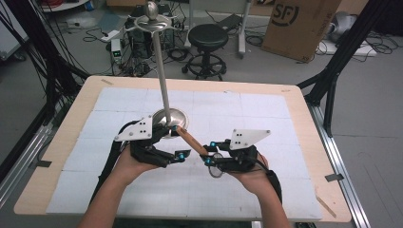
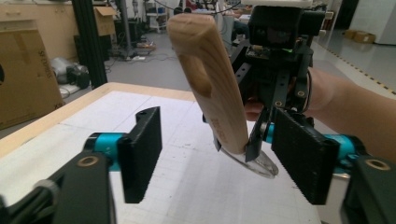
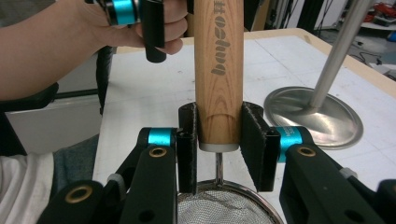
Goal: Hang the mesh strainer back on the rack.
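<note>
White-tiled table [image 1: 266, 109]: steel stand [image 1: 163, 80] behind strainer [image 3: 219, 93]; right gripper [image 1: 207, 153] clamps handle, left gripper [image 1: 177, 141] open.

The strainer's handle [image 3: 218, 70] is smooth, pale wood with visible grain; its mesh bowl [image 3: 219, 210] is fine shiny metal. The stand [image 1: 164, 80] is brushed, glossy metal. The counter [image 1: 304, 118] has a wood edge and matt white sheets. Hand-held gripper pads [image 2: 303, 156] look rough black.
</note>
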